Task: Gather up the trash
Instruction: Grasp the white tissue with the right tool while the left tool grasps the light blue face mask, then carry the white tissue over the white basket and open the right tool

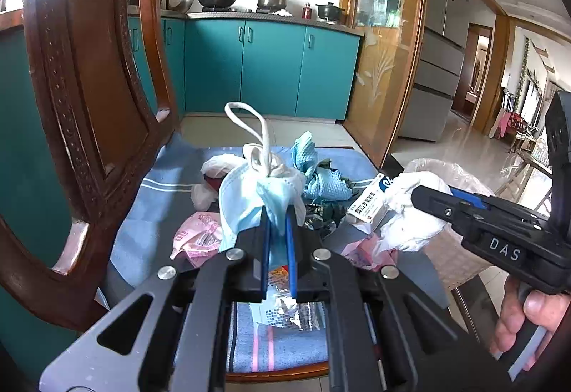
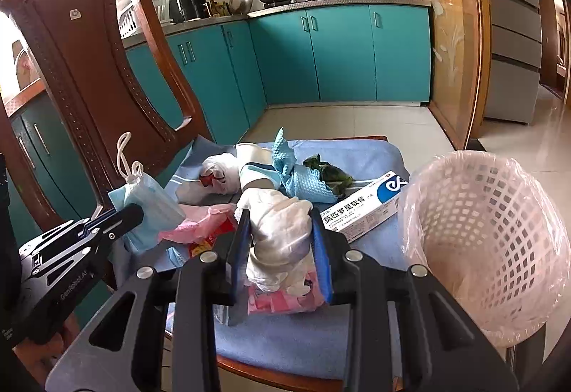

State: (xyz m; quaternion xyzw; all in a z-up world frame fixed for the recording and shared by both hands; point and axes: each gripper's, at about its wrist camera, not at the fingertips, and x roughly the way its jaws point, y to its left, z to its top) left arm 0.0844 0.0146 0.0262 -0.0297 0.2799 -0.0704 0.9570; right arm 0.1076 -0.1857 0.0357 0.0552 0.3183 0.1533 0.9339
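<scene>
Trash lies on a blue cloth over a chair seat (image 2: 357,156). My left gripper (image 1: 277,213) is shut on a light-blue face mask (image 1: 246,199), lifted above the seat, its white ear loops sticking up; in the right wrist view the same mask (image 2: 150,210) hangs at the left from that gripper (image 2: 134,212). My right gripper (image 2: 282,217) is shut on a crumpled white tissue wad (image 2: 282,231), also seen as the tissue (image 1: 410,217) in the left wrist view. A pink-lined white mesh waste basket (image 2: 499,231) stands to the right.
On the seat lie a white-and-blue ointment box (image 2: 364,210), a blue waffle cloth (image 2: 296,174) with a dark green scrap, pink wrappers (image 2: 200,224), a white bag with red. A carved wooden chair back (image 2: 89,71) rises at left. Teal kitchen cabinets stand behind.
</scene>
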